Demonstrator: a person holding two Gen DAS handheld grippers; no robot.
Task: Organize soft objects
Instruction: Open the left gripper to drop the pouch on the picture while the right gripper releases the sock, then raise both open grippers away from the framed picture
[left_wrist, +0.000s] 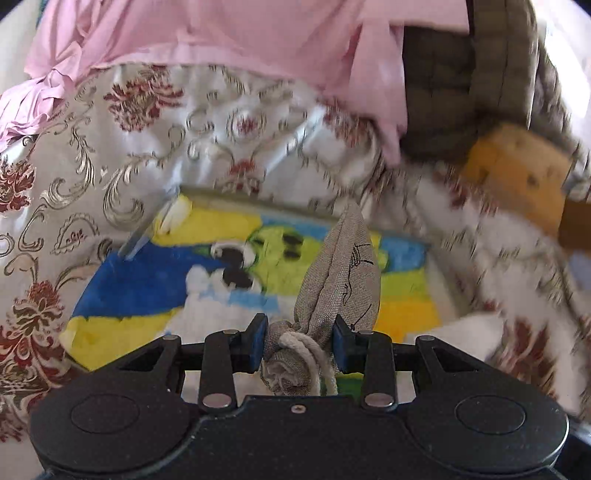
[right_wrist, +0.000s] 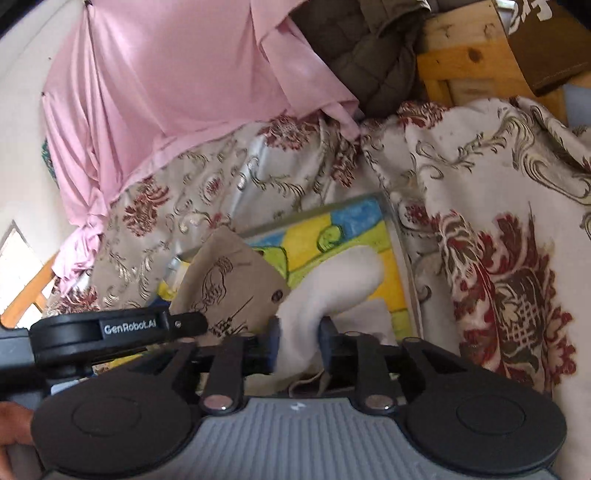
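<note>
My left gripper (left_wrist: 299, 341) is shut on the gathered neck of a small grey linen drawstring pouch (left_wrist: 341, 273) with a black line drawing; it hangs over a colourful blue, yellow and green mat (left_wrist: 147, 284). The pouch also shows in the right wrist view (right_wrist: 229, 280), with the left gripper (right_wrist: 110, 328) beside it. My right gripper (right_wrist: 297, 345) is shut on a white sock (right_wrist: 332, 284) that curves up over the same mat (right_wrist: 354, 229).
A white cloth with red floral pattern (left_wrist: 122, 147) surrounds the mat on all sides and rises at the right (right_wrist: 498, 258). Pink fabric (right_wrist: 166, 92) hangs behind. A dark quilted cushion (left_wrist: 461, 92) and a yellow sponge (left_wrist: 517, 177) lie at the right. Wooden frame (right_wrist: 465, 62) behind.
</note>
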